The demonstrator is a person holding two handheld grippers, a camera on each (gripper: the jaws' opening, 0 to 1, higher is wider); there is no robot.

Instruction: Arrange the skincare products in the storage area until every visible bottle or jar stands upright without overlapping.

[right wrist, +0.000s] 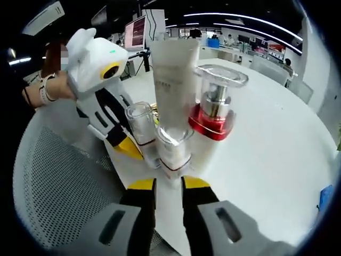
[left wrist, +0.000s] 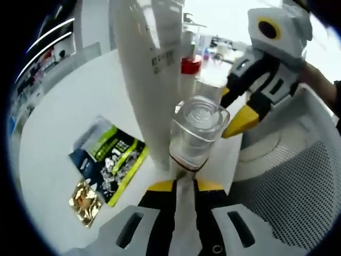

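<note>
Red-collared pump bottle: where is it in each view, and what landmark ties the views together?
Left gripper view: red-collared pump bottle sits upper centre, just right of the tall white tube, mostly hidden behind it.
Right gripper view: the bottle is right of centre, close beside the tube.
Shared landmark: the tall white tube.

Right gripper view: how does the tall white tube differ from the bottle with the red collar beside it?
The tall white tube is all white with fine print; the red-collared bottle carries a red collar and a clear cap. The tube rises higher than the bottle. Both stand upright and have white bodies.
</note>
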